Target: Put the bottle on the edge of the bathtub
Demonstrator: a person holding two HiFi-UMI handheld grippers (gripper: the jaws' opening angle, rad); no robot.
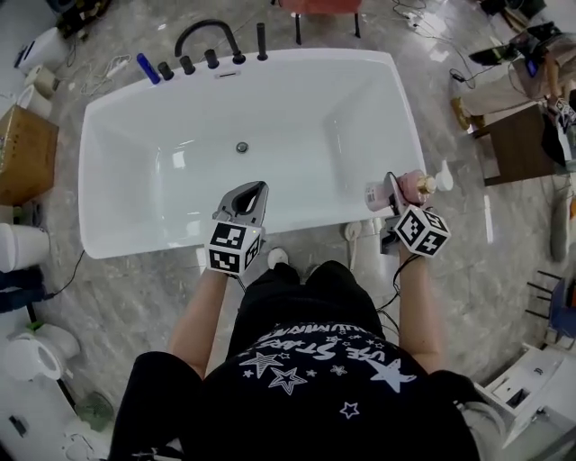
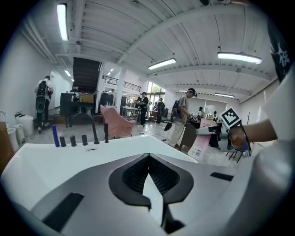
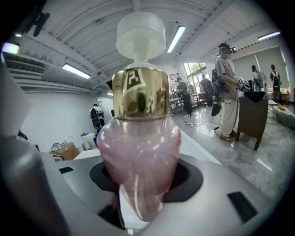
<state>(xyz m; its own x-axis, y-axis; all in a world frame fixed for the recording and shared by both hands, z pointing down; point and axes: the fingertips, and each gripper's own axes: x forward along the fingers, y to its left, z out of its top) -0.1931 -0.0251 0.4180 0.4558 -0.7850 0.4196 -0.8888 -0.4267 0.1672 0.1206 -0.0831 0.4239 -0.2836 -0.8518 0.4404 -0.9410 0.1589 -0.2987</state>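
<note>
Found right gripper (image 1: pixel 393 185) clamped on a pink bottle (image 1: pixel 412 186) with gold collar and white pump, with jaws spread wide around its belly. Located bottle at centre right of the head view, held on its side over the near right corner of the bathtub (image 1: pixel 135 245). Noted left gripper (image 1: pixel 250 194) at lower centre, over the near rim, with jaws closed together and nothing between. Logged black tap (image 1: pixel 209 36) on far rim, upper left.

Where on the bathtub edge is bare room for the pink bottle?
The right rim beyond the bottle is bare, and so is the near rim between the left gripper and the right gripper. The far rim is free toward its right; its left part is crowded with the faucet, black knobs and a blue stick.
</note>
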